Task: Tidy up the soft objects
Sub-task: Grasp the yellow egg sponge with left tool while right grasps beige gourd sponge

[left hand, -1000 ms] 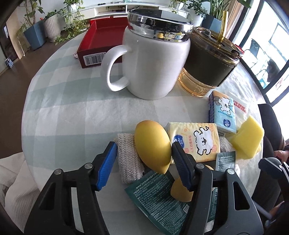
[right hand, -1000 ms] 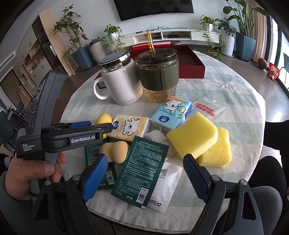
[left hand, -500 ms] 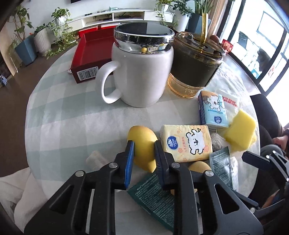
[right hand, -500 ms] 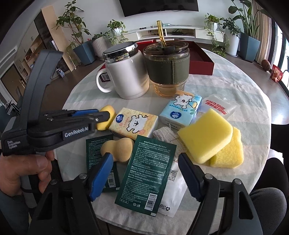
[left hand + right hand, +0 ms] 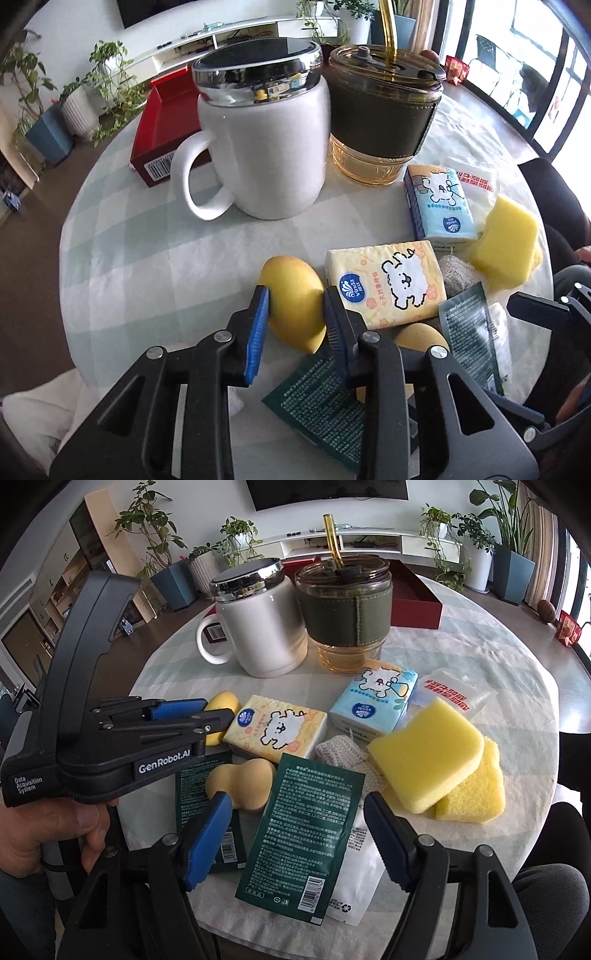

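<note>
Left tool straddles the yellow egg-shaped sponge, pads touching both flanks; jaws easing apart slightly with the sponge between them. The sponge lies on the worktop just left of the yellow tissue pack, long axis running away from the tool, narrow end nearest. Right tool hangs spread and empty above the green sachet, farther from the sponge. Judgement: left hand is placed for the lift.

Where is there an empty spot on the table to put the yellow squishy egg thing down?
Bare tablecloth lies left of the yellow egg-shaped sponge held in the left gripper, below the white mug and the red box. More lies beyond the yellow sponge block, toward the far edge. The middle, around the tissue packs and sachets, is crowded.
</note>
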Demonstrator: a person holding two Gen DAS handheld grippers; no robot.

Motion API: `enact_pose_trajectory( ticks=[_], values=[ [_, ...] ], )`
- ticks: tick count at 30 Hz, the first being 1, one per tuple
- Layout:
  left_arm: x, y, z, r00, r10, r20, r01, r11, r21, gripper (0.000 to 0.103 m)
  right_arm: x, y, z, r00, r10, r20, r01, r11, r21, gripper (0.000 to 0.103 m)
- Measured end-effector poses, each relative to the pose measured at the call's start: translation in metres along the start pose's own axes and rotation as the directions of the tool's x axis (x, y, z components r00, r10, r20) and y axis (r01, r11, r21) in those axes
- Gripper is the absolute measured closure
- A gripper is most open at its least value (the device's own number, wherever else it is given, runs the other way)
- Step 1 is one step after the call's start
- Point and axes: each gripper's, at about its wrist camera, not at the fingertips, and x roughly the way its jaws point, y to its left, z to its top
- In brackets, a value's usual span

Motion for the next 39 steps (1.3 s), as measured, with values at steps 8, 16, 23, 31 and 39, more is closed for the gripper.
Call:
enact_pose_trajectory(
  ticks=[8, 16, 23, 31, 39],
  values=[
    [0.018, 0.012, -0.009, 0.995, -0.093, -0.046, 0.089, 0.992, -0.092, 0.049, 0.010, 0.013, 0.003, 1.000, 0.009, -0.005, -0.010, 0.999, -0.033, 0.027],
    [0.015, 0.020, -0.011, 0.988, -0.152, -0.017, 0.149, 0.983, -0.107, 0.072, 0.015, 0.026, 0.006, 0.999, 0.038, -0.014, -0.039, 0.997, -0.065, 0.027],
    [-0.002, 0.040, -0.009, 0.980, -0.194, 0.046, 0.199, 0.967, -0.160, 0.073, 0.028, 0.029, 0.010, 0.999, 0.021, -0.029, -0.023, 0.997, -0.067, 0.028],
    [-0.016, 0.041, -0.010, 0.975, -0.202, 0.089, 0.215, 0.961, -0.173, 0.073, 0.046, 0.039, 0.008, 0.997, 0.006, -0.071, -0.013, 0.995, -0.099, 0.027],
    [-0.024, 0.047, -0.021, 0.972, -0.208, 0.107, 0.225, 0.958, -0.178, 0.073, 0.042, 0.049, 0.001, 0.997, 0.039, -0.059, -0.047, 0.988, -0.146, 0.053]
  ],
)
